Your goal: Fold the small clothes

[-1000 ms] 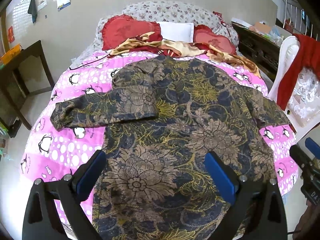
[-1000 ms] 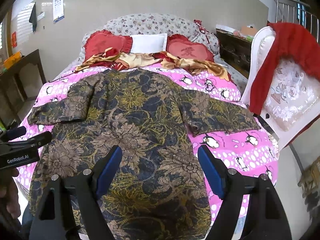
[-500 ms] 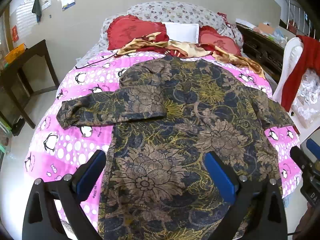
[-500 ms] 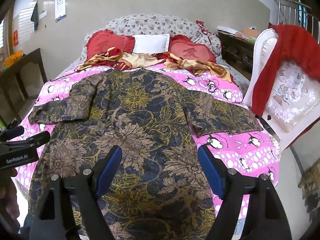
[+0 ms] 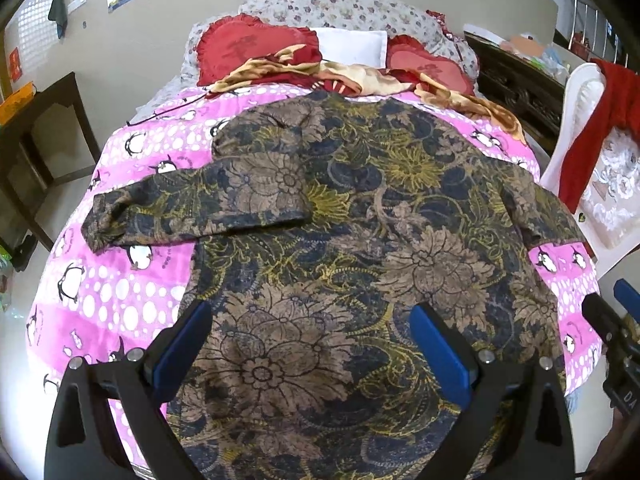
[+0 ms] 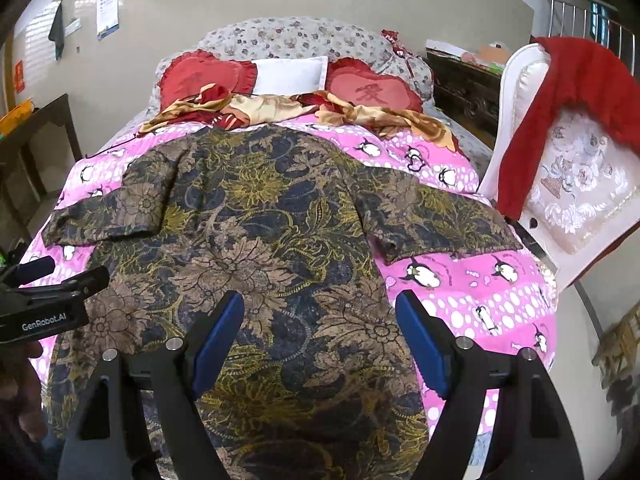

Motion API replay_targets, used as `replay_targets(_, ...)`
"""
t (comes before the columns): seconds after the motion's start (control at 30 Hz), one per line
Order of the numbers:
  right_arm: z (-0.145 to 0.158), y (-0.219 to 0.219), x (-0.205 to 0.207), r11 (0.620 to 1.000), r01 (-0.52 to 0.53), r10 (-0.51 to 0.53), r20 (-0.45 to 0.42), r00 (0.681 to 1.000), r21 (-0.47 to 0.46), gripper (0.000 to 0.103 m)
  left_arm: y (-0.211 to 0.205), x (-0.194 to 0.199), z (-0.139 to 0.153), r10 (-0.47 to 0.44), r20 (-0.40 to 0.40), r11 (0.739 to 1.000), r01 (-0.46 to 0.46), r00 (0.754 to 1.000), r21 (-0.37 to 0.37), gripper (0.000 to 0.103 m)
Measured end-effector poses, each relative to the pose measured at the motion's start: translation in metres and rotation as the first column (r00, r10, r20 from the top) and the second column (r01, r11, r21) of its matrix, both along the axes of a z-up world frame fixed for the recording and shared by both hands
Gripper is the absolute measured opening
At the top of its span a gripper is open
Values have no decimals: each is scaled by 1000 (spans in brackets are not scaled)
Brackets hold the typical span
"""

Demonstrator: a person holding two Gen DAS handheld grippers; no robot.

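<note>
A dark floral shirt (image 5: 360, 240) in navy, brown and yellow lies spread flat on a pink penguin bedspread (image 5: 120, 292), collar toward the pillows. Its left sleeve (image 5: 192, 208) stretches out sideways; its right sleeve (image 6: 440, 224) lies out to the other side. My left gripper (image 5: 310, 340) hovers open above the shirt's lower left part, nothing between its blue pads. My right gripper (image 6: 320, 332) hovers open above the lower right part, also holding nothing. Each gripper shows at the edge of the other's view.
Red heart cushions (image 6: 372, 88), a white pillow (image 6: 290, 74) and a rumpled gold-red cloth (image 6: 280, 108) lie at the bed's head. A white chair with a red cloth (image 6: 568, 128) stands right of the bed. A dark wooden table (image 5: 44, 128) stands left.
The left wrist view has shifted: the shirt sits further right and lower in it, and more bedspread shows on the left. The right gripper's view is nearly the same.
</note>
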State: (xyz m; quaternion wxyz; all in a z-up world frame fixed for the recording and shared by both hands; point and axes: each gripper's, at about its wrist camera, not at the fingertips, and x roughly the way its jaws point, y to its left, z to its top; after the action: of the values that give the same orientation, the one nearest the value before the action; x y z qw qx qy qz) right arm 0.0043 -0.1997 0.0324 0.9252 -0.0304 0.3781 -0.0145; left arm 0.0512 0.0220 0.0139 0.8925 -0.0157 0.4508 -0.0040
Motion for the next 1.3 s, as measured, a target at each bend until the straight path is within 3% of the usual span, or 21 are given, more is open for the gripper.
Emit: replay_targets(1.3,-2,-1,-4,1000,2,-2,-16,1000,22,75,-6,0,-1,0,-6,1000,0,1000,11,101)
